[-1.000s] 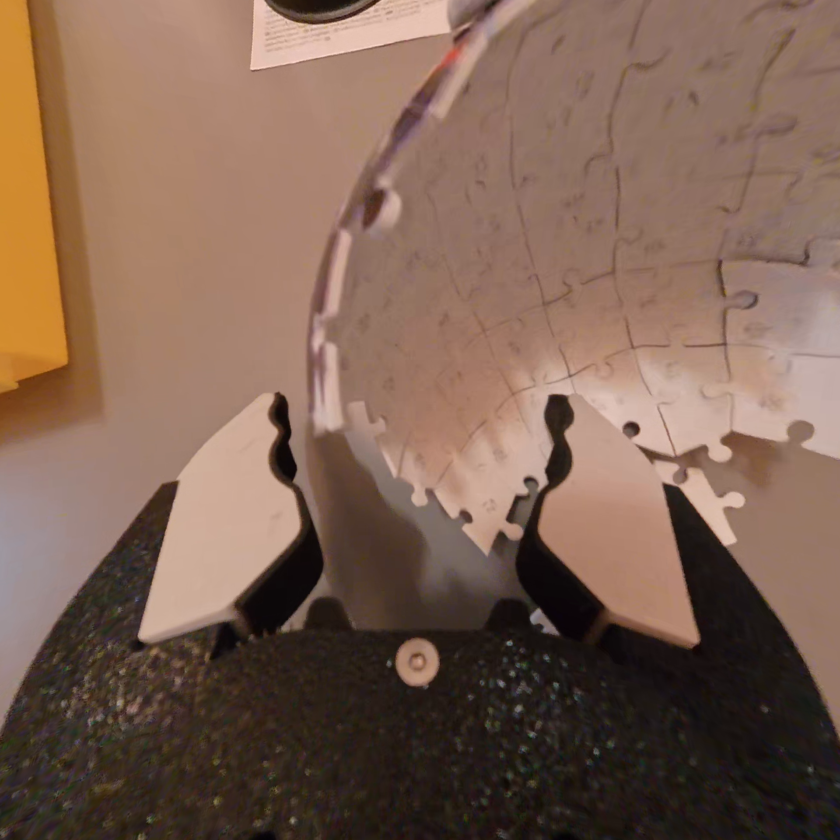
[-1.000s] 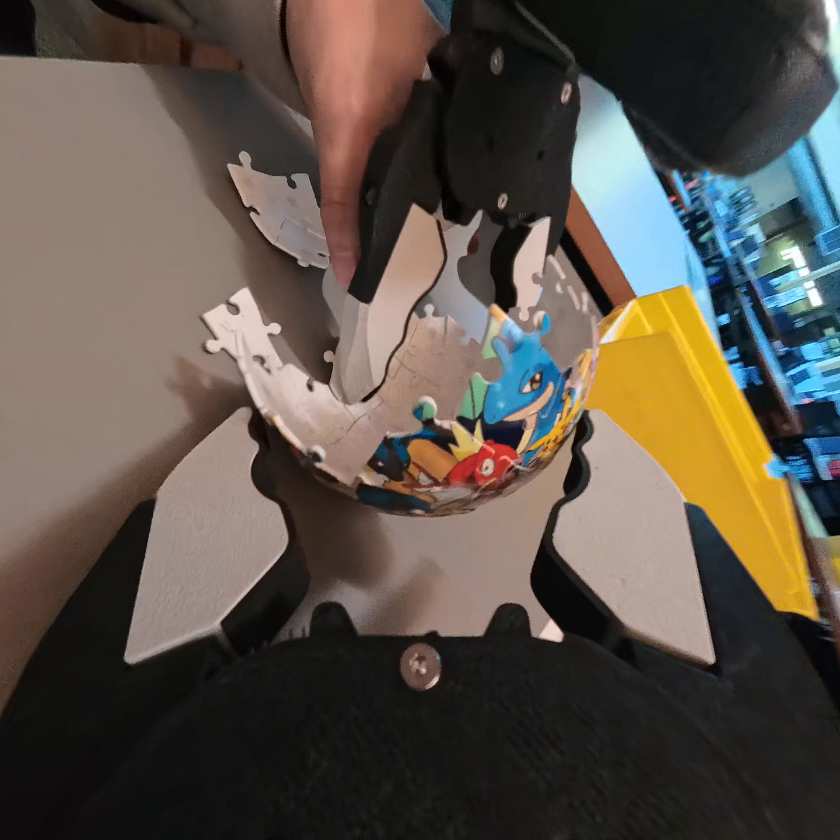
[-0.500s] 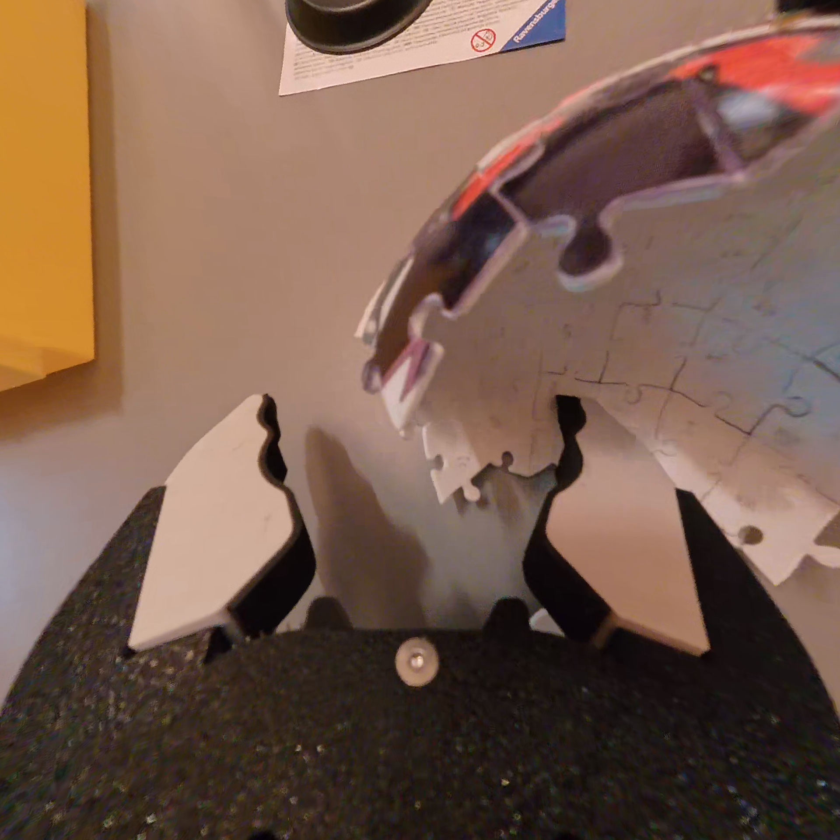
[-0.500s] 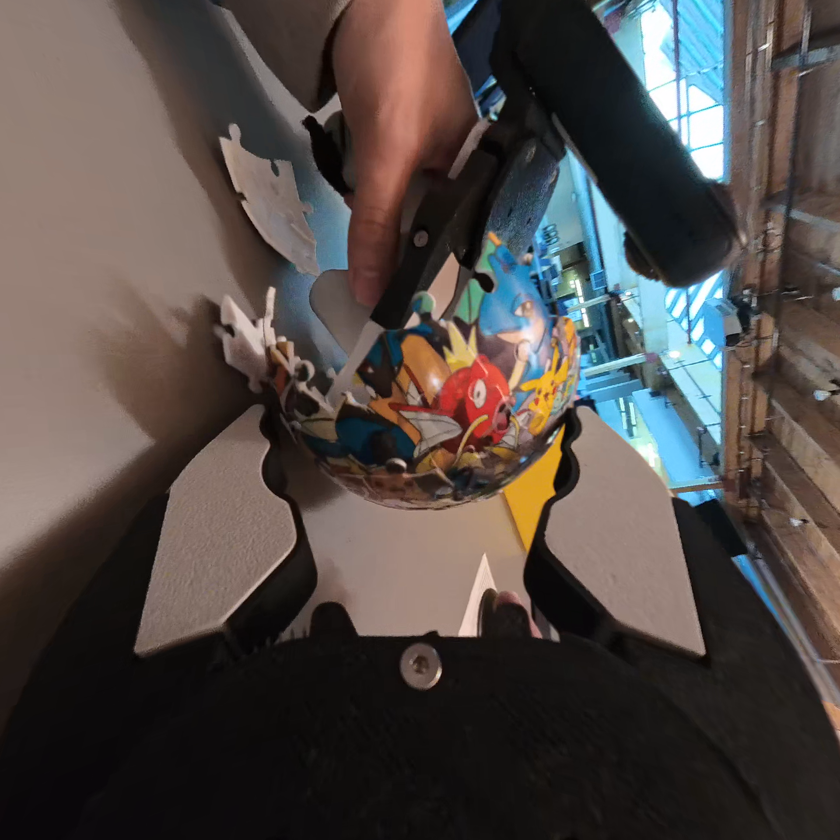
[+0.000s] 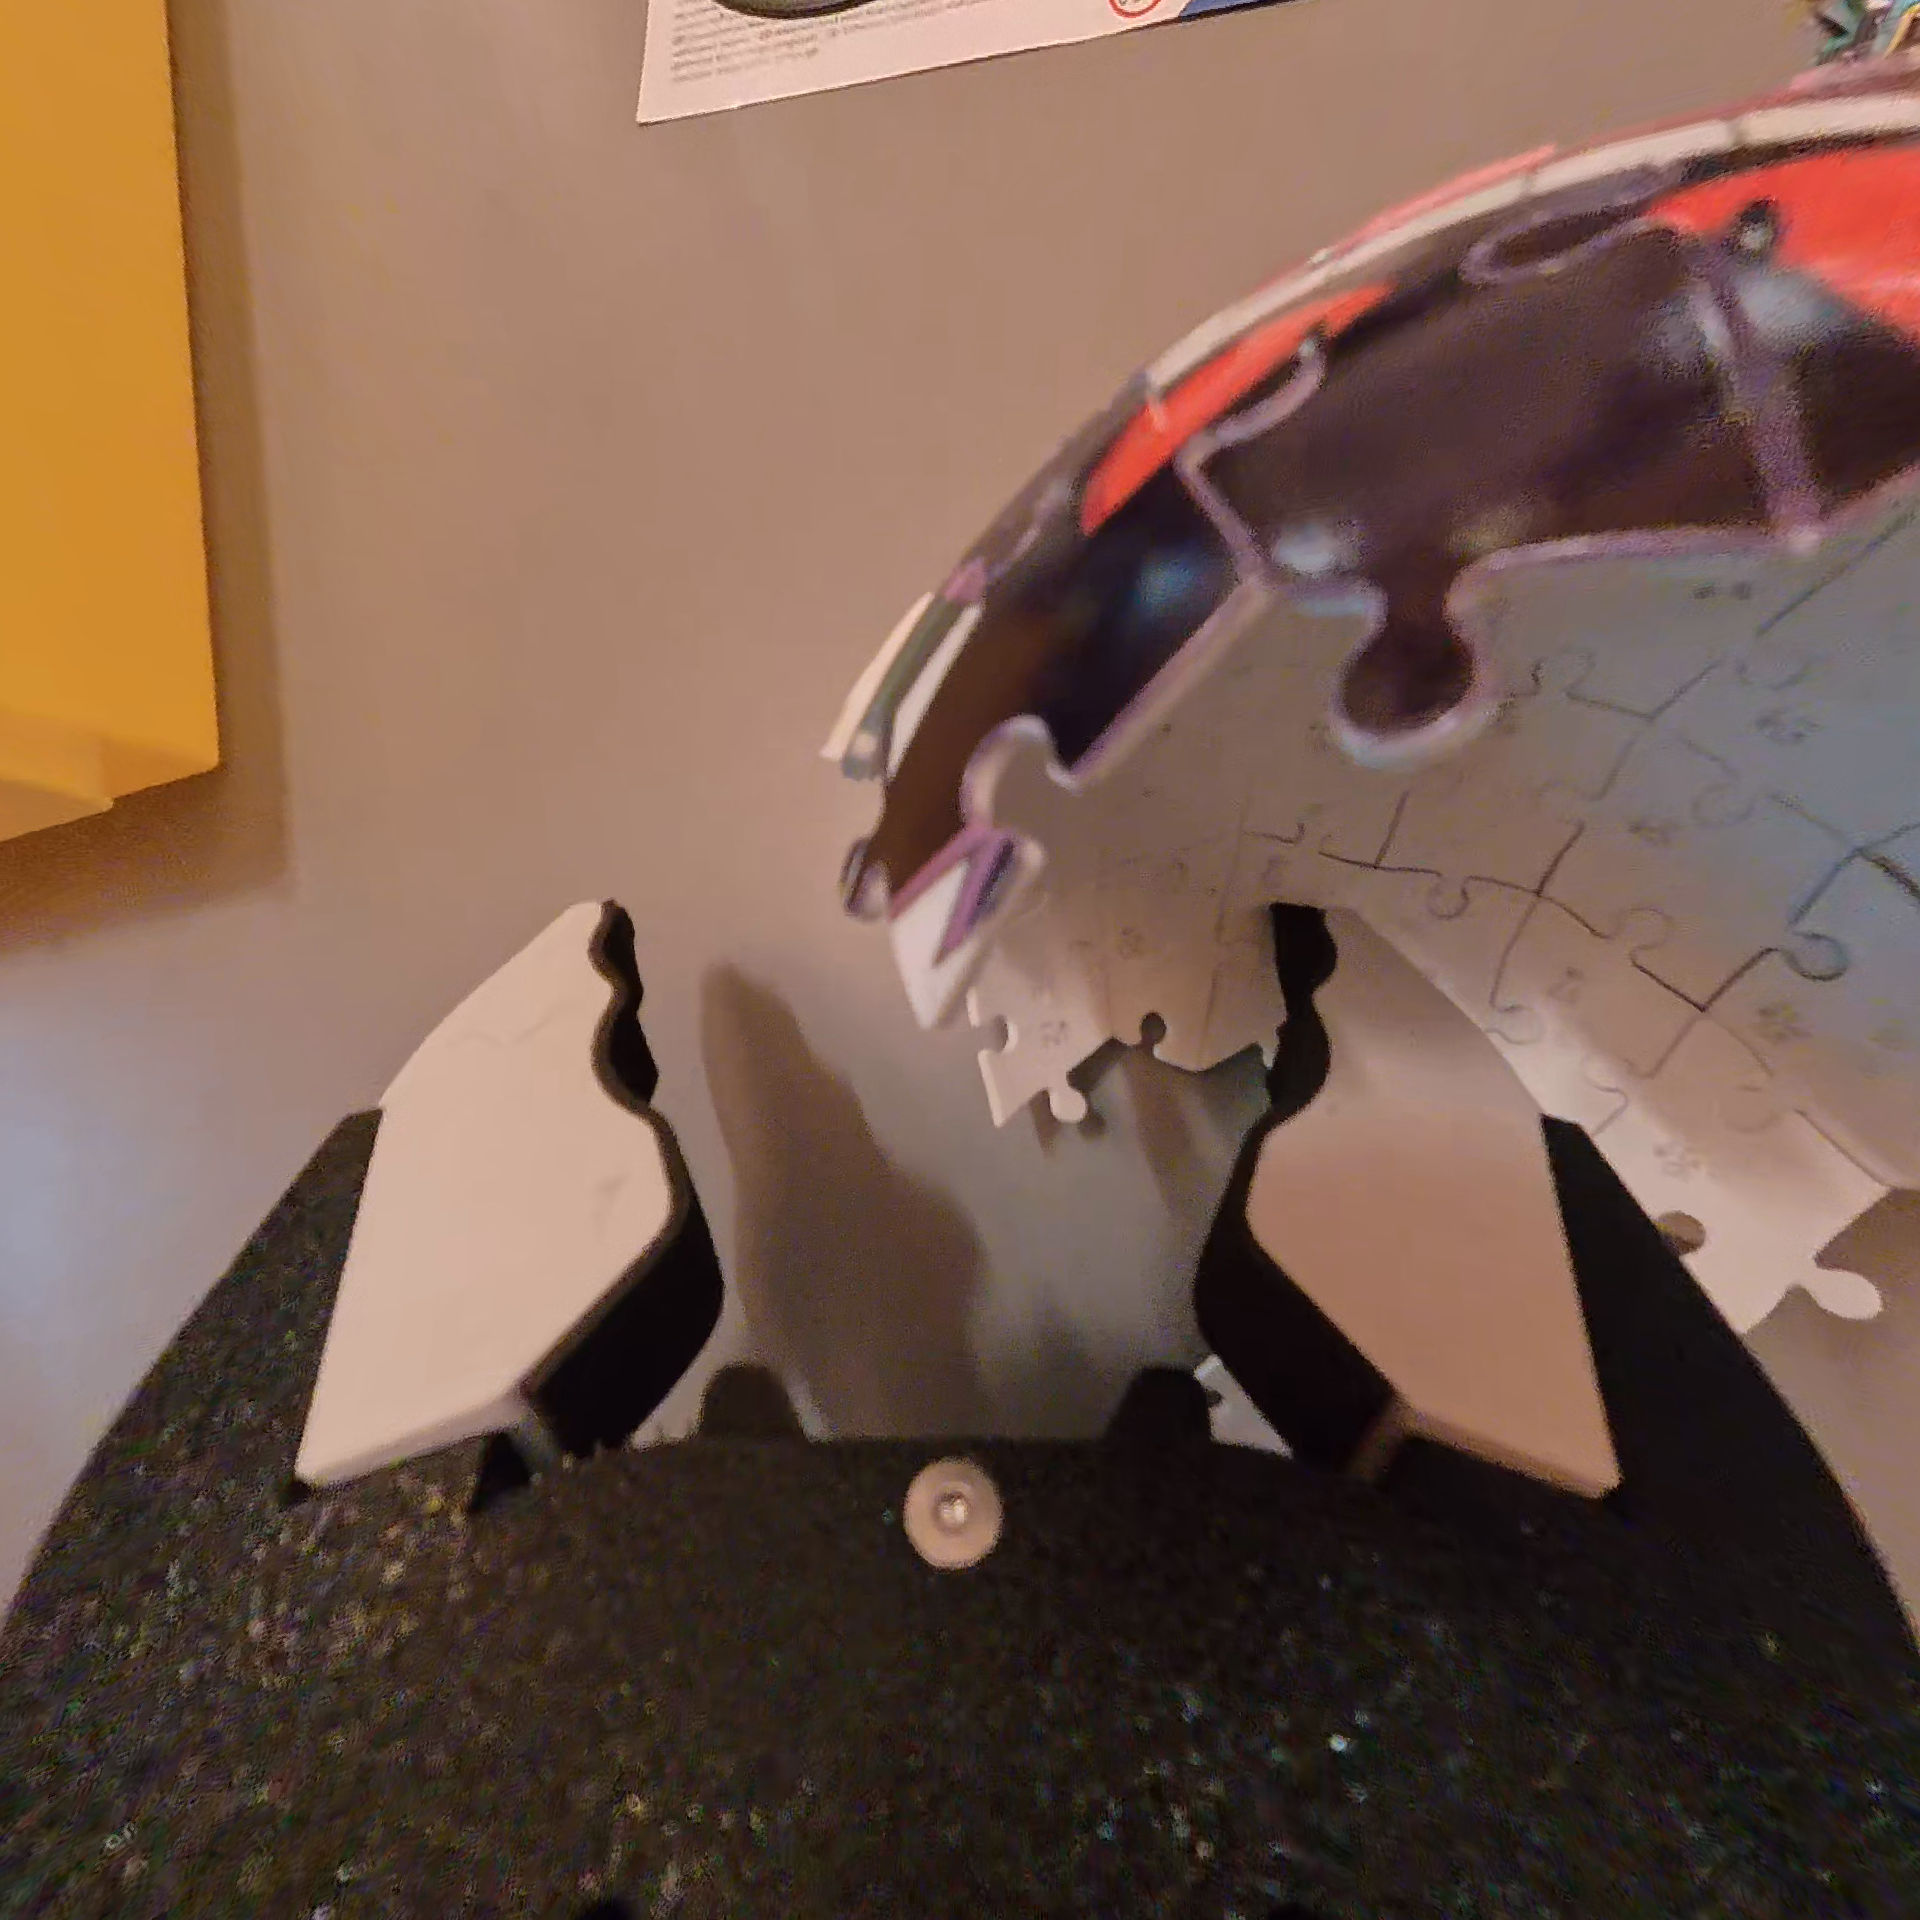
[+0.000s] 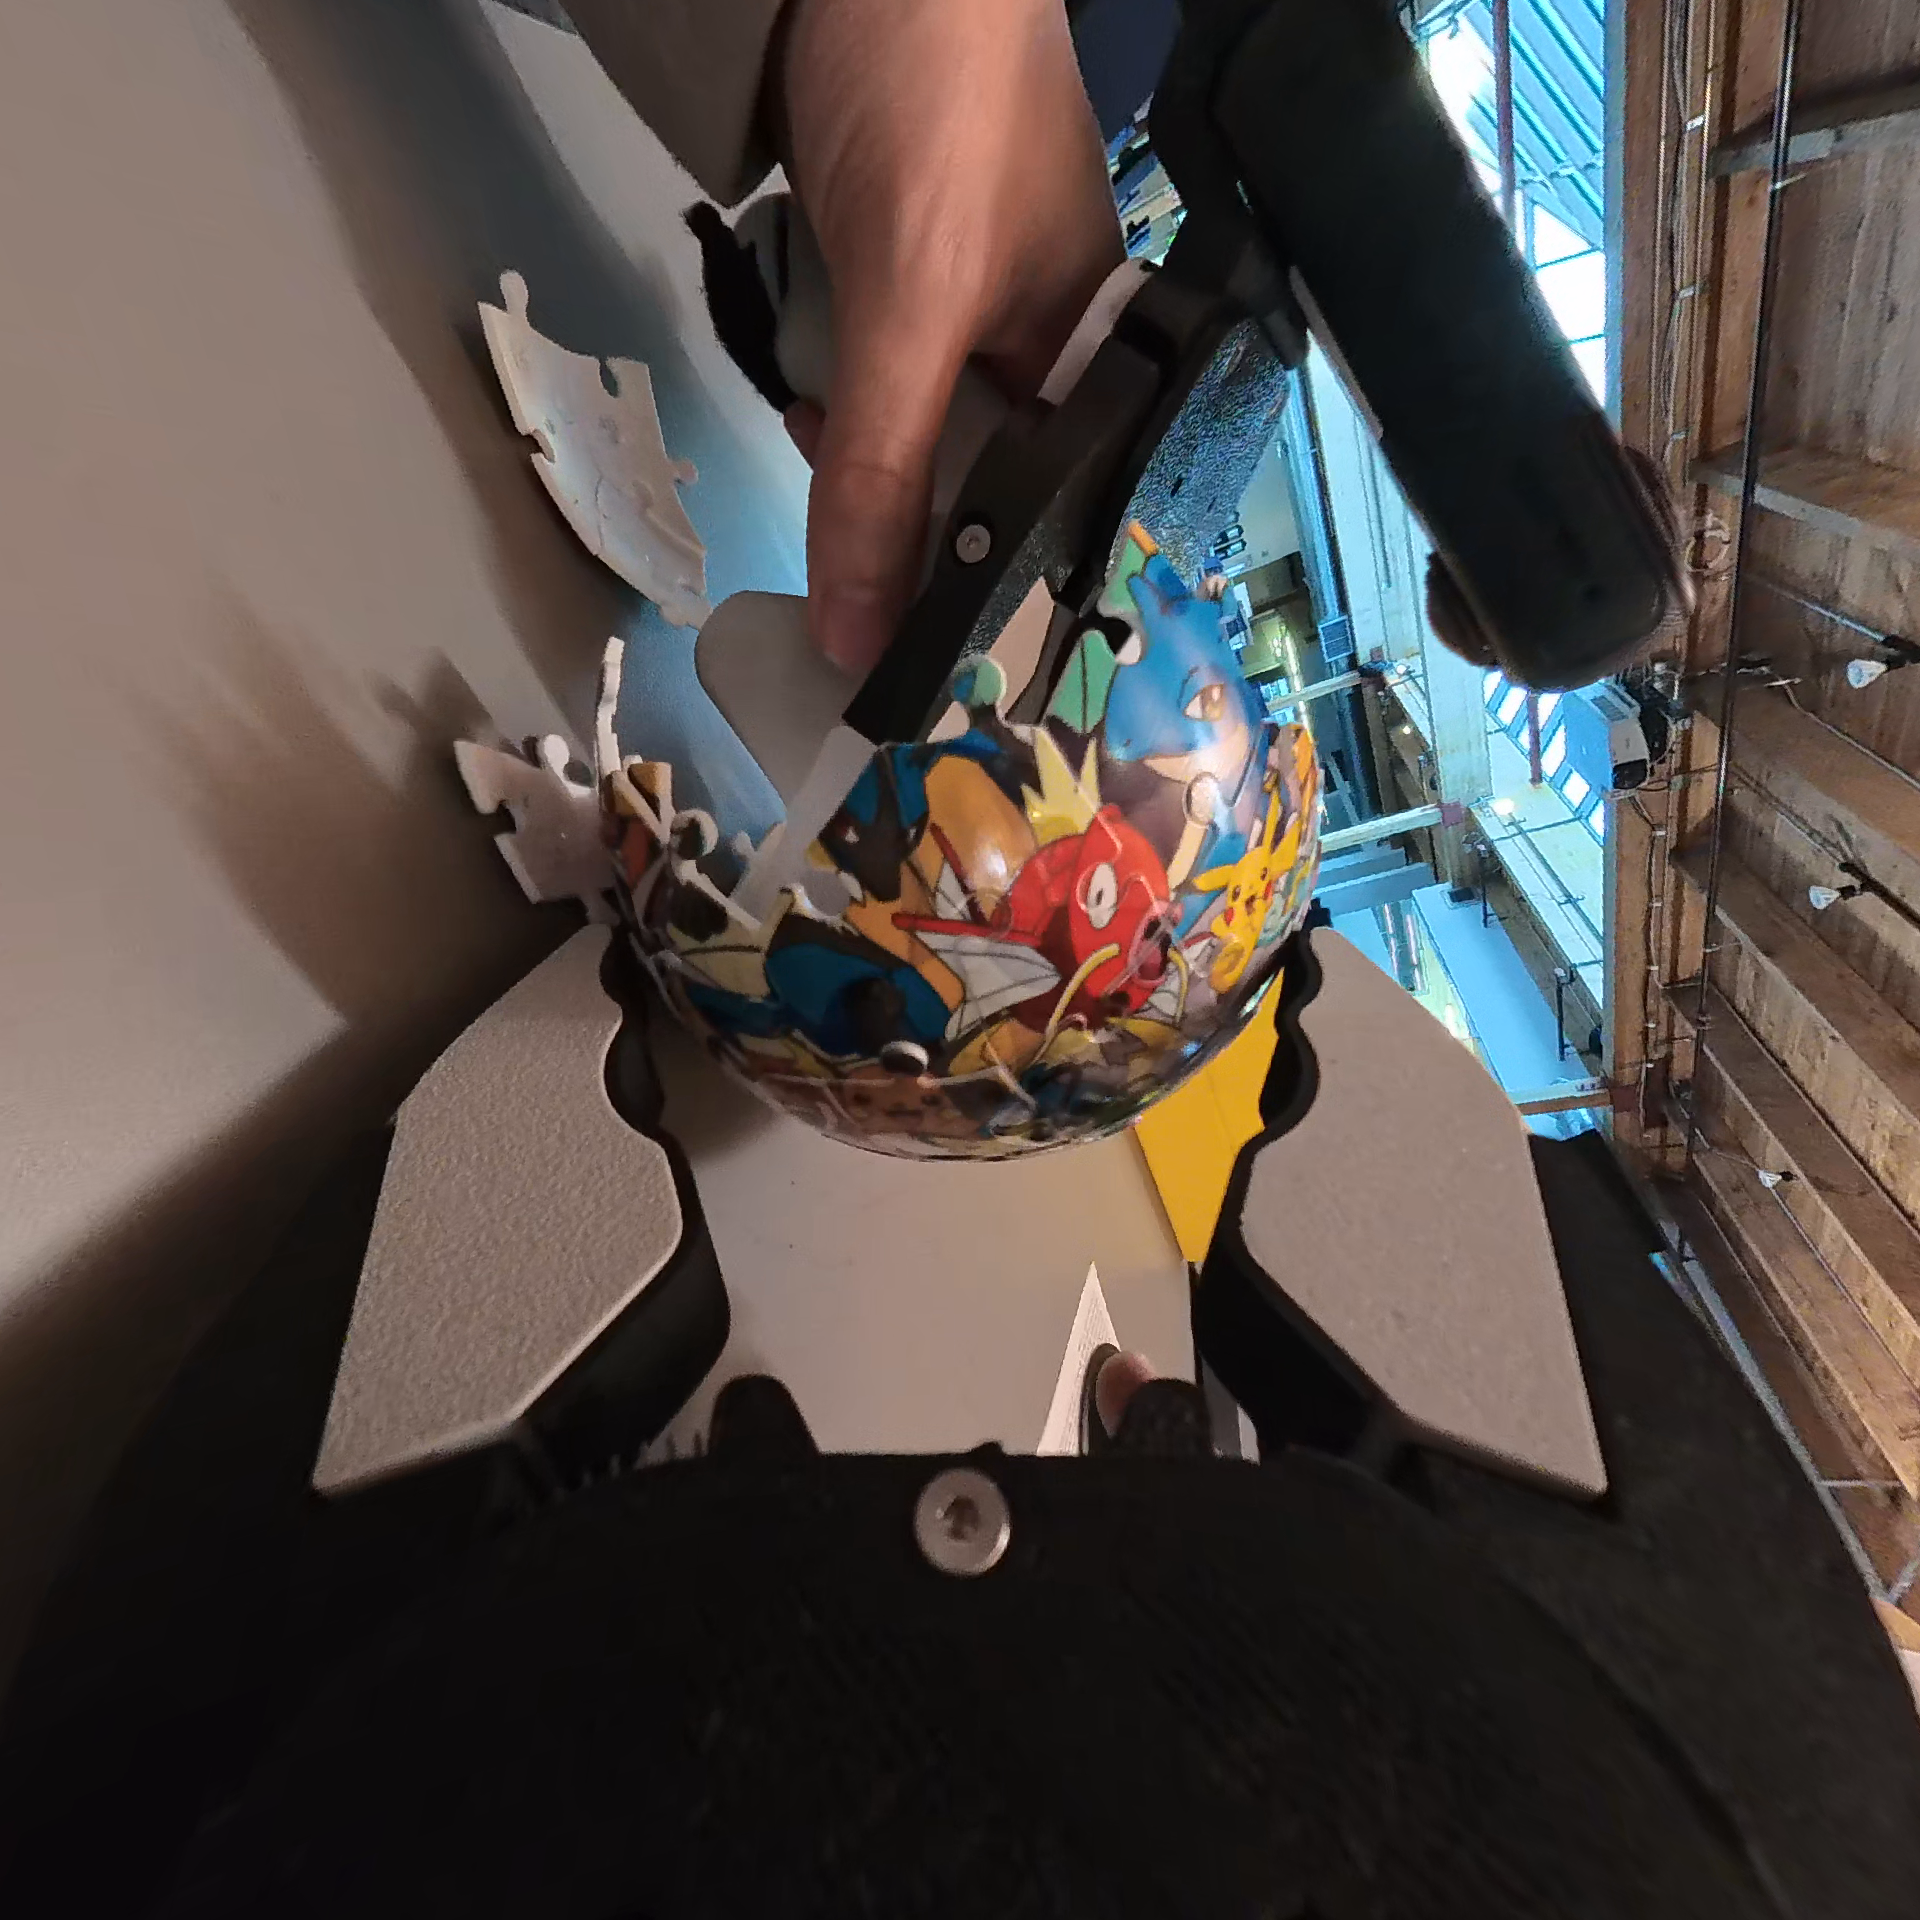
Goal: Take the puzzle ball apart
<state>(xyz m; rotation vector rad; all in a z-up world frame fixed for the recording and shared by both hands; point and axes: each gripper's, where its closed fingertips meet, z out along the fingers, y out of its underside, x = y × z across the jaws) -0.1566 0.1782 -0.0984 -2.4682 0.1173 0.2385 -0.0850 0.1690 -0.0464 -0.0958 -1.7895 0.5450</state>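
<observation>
The puzzle ball (image 6: 997,935) is a half shell, printed with colourful cartoon figures outside and plain white inside. My right gripper (image 6: 961,935) is shut on it, one finger on each side, and holds it above the grey table (image 6: 208,520). In the left wrist view the shell (image 5: 1455,883) fills the right side, with a jagged broken rim. My left gripper (image 5: 951,935) is open; its right finger (image 5: 1403,1247) lies against the shell's white inner wall, its left finger (image 5: 499,1195) is free. The left gripper also shows in the right wrist view (image 6: 914,769), held by a hand (image 6: 914,312), reaching into the rim.
A white chunk of joined pieces (image 6: 592,457) lies on the table behind the shell. A yellow bin (image 5: 94,416) stands at the left, also seen in the right wrist view (image 6: 1205,1143). A printed leaflet (image 5: 883,52) lies at the far edge.
My right gripper has turned the shell so that its printed outside faces the camera. In the left wrist view the rim has swung up and right. The left gripper stays open.
</observation>
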